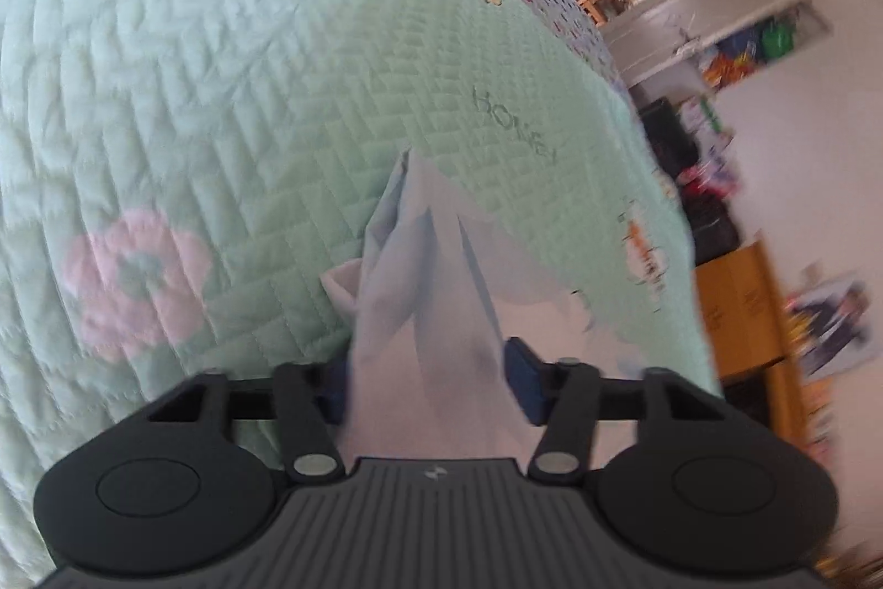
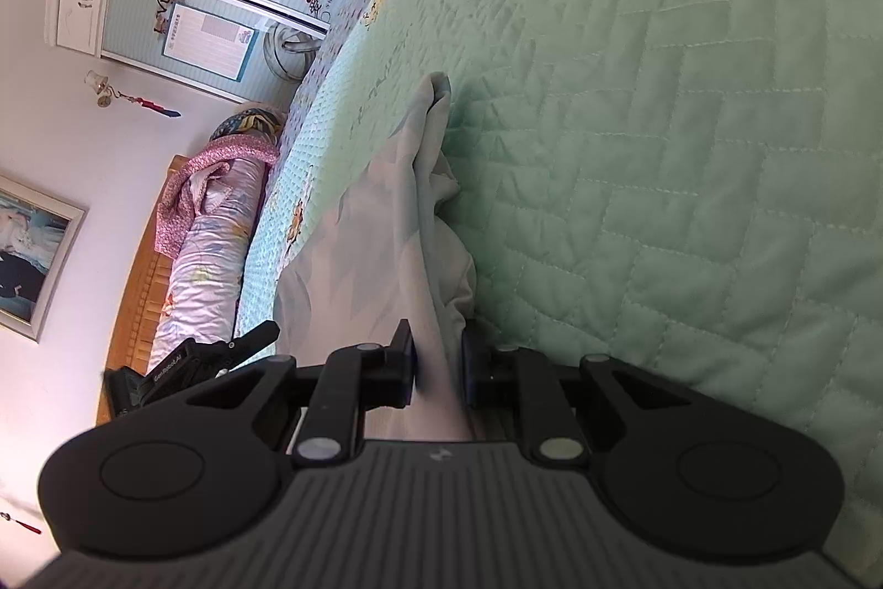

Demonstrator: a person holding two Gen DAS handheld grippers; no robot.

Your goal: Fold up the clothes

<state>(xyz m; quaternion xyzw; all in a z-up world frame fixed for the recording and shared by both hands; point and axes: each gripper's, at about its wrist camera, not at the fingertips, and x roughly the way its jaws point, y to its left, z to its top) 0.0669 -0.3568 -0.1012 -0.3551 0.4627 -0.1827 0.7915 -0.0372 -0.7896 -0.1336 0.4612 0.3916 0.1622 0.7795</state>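
- The pale blue-white thin cloth garment [image 1: 419,291] lies bunched on the mint-green quilted bedspread [image 1: 221,103], trailing toward twelve o'clock.
- Left hand-held gripper [image 1: 427,382]: pads closed around a thick gather.
- Right hand-held gripper [image 2: 439,368]: clamped on a fold.
- Likely light, limp and slippery; best pinched at edges or corners.

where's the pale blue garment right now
The pale blue garment lies bunched on the green quilted bedspread, in the lower middle of both wrist views. The right gripper pinches one part and the left gripper another.
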